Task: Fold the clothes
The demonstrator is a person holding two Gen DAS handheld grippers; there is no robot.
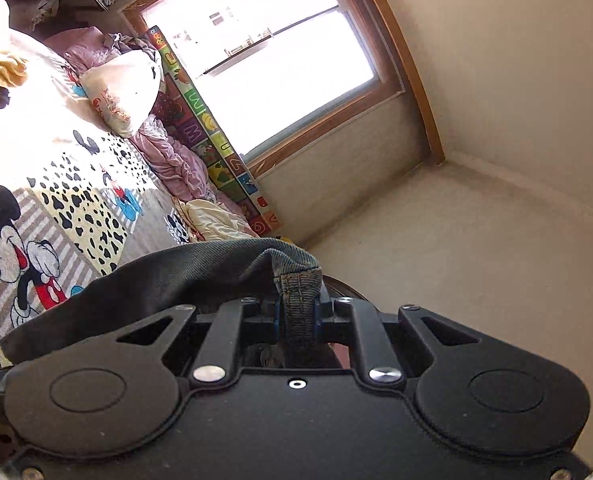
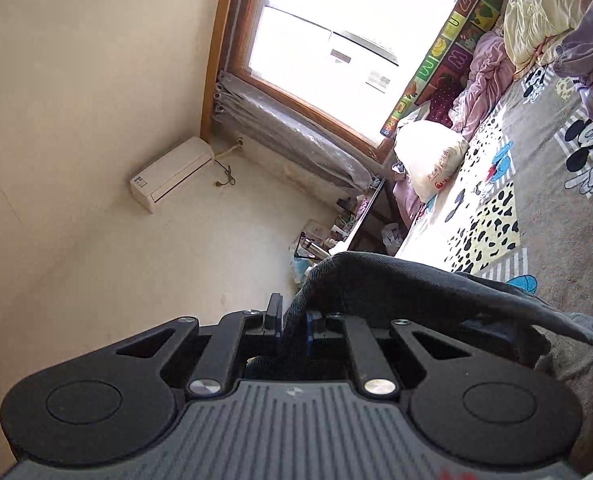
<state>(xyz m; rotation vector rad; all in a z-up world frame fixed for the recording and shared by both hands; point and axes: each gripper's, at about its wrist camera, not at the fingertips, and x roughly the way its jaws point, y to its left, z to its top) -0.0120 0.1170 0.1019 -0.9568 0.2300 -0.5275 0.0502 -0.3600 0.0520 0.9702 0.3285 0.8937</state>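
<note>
We hold the dark denim garment [image 1: 200, 276] stretched between left gripper [image 1: 296, 316] and right gripper [image 2: 294, 324], each clamped on an edge.

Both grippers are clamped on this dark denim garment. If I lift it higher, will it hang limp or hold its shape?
Probably limp: the dark denim garment sags in a curve away from the left gripper. Likely fairly heavy, since the weave looks thick. The right gripper pinches a folded edge, so slipping seems unlikely.

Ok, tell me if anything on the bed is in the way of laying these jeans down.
Nothing visible: both grippers hold the jeans above the cartoon-print bedspread; the pillow and bedding lie toward the window.
</note>
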